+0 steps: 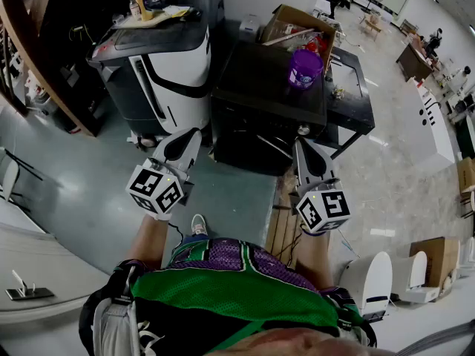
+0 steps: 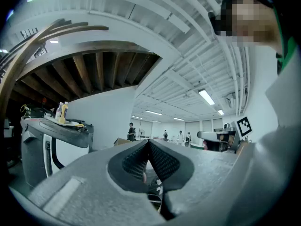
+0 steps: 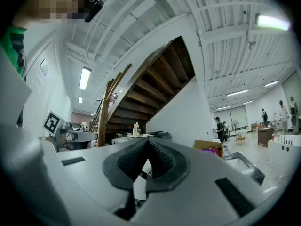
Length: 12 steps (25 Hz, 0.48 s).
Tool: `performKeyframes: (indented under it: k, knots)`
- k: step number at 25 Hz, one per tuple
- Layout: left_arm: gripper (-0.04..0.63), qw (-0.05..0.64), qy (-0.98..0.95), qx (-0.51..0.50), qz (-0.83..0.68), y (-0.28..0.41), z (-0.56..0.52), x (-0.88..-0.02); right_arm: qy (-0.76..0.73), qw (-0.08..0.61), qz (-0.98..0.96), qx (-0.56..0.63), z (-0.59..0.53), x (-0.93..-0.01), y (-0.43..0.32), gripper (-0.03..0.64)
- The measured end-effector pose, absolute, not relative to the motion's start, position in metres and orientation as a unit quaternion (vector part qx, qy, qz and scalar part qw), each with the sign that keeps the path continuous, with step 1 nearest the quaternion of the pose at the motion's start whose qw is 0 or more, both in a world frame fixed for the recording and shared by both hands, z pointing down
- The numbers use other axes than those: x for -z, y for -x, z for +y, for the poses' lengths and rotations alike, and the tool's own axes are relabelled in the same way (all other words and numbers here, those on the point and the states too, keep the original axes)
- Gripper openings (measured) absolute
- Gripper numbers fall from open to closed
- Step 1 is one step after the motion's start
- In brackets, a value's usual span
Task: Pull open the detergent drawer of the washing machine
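Points left gripper (image 1: 194,133) and right gripper (image 1: 303,132) side by side from lower mid-frame, both clamped closed on nothing. Just beyond the tips, at centre, black washing machine (image 1: 267,102), detergent drawer lost in its dark front. On top, purple cup (image 1: 305,67); behind, upper right, cardboard box (image 1: 295,19).

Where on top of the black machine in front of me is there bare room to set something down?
The black machine's top is bare across its left and front, up to the purple plastic cup at its far right corner. Crowded: the open cardboard box behind it, and the white-and-black machine's lid with bottles and papers.
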State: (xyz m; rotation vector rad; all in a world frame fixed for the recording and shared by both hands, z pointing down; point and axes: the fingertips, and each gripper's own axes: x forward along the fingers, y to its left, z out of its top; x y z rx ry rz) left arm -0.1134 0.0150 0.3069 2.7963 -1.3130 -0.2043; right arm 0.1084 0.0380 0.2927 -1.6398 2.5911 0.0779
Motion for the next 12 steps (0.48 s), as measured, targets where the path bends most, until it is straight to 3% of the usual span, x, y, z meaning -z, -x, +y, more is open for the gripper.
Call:
performKeyframes:
  k: [12]
  knots:
    - [0.017, 0.019, -0.904, 0.066, -0.423, 0.097, 0.018, -0.303, 0.534, 0.038, 0.844, -0.033, 0.042, -0.286, -0.119, 0.000]
